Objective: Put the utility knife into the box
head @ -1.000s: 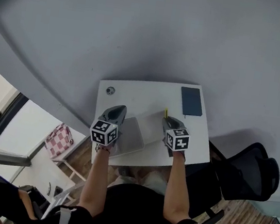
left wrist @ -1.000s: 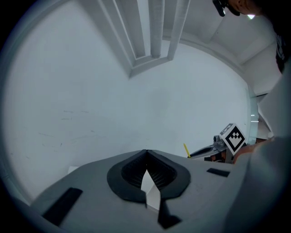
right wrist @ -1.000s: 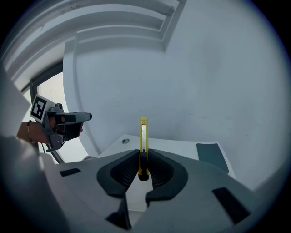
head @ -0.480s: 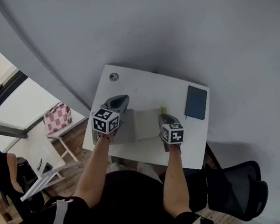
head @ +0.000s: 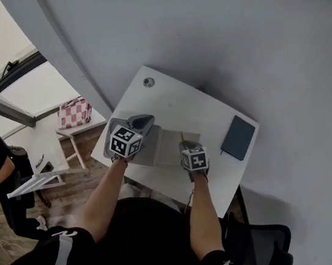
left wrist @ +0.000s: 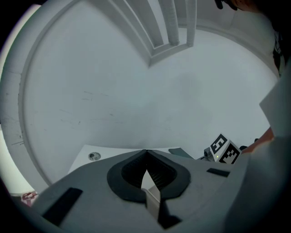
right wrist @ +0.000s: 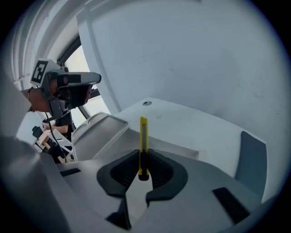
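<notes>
An open grey box (head: pixel 162 147) lies on the white table (head: pixel 176 105), its lid (right wrist: pixel 97 132) folded out to the left. My right gripper (head: pixel 186 145) is shut on a yellow utility knife (right wrist: pixel 143 139). The knife (head: pixel 182 137) sticks forward out of the jaws, above the right half of the box. My left gripper (head: pixel 145 121) hovers over the lid with its tips together (left wrist: pixel 146 152) and nothing gripped. It also shows raised at the left of the right gripper view, left gripper (right wrist: pixel 75 86).
A dark notebook (head: pixel 239 138) lies at the table's right end. A small round object (head: pixel 149 82) sits at the far left corner. A grey wall stands right behind the table. An office chair (head: pixel 262 254) is at my right, and a side table with a checked bag (head: pixel 73 113) at my left.
Both grippers have come down toward the box, the right one tipping downward with the knife still in its jaws. The head view has swung, so the table now sits slanted.
</notes>
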Tool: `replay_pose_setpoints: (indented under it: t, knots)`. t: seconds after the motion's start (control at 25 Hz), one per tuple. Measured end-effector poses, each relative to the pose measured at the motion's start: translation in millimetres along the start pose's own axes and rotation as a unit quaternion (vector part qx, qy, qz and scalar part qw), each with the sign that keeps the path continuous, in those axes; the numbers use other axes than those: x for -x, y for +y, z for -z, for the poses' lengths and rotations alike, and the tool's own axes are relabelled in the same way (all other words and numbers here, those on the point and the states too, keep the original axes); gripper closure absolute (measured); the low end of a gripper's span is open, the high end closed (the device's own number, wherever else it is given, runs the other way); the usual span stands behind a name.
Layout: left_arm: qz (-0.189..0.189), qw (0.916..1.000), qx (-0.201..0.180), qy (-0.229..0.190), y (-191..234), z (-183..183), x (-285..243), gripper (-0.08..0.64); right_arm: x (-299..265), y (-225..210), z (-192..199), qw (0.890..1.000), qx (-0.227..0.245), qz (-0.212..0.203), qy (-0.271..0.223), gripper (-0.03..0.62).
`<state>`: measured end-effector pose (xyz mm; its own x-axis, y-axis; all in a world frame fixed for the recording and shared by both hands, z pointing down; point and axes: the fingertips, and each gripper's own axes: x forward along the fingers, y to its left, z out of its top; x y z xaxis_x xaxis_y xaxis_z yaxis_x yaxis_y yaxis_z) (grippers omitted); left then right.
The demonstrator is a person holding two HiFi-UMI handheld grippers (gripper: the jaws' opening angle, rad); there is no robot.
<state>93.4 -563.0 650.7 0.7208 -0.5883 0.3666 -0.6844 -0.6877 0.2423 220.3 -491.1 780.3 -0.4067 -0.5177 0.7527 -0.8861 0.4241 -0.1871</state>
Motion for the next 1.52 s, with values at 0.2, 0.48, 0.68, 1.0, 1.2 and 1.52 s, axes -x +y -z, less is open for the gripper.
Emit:
replay_pose_setpoints:
  t: [0.2,0.48,0.68,1.0,1.2,1.52]
  knots:
    - [-0.029,0.9995,0.014,0.009,3.2,18.8,-1.3,0.534,-18.9,2.7,12.6,0.997,0.040,-0.033,0.053,0.520]
    - [-0.059,0.9973,0.042,0.010,4.9,40.3,6.3,0.534,-44.2,6.0,32.6,0.988,0.080,-0.057,0.118,0.518]
    - [-0.075,0.9955,0.057,0.007,4.9,47.6,11.6,0.534,-58.0,4.8,41.2,0.986,0.076,-0.052,0.139,0.518]
    - [-0.083,0.9946,0.062,0.006,3.1,54.9,21.7,0.534,-63.3,11.4,47.7,0.985,0.058,-0.066,0.151,0.480]
    - [-0.079,0.9944,0.070,-0.009,1.2,44.5,23.2,0.535,-48.2,4.9,29.6,0.991,0.043,-0.063,0.110,0.472]
    - [-0.087,0.9933,0.067,-0.034,-0.4,24.0,25.3,0.534,-4.8,-11.7,-36.0,0.999,0.010,-0.042,-0.019,0.480]
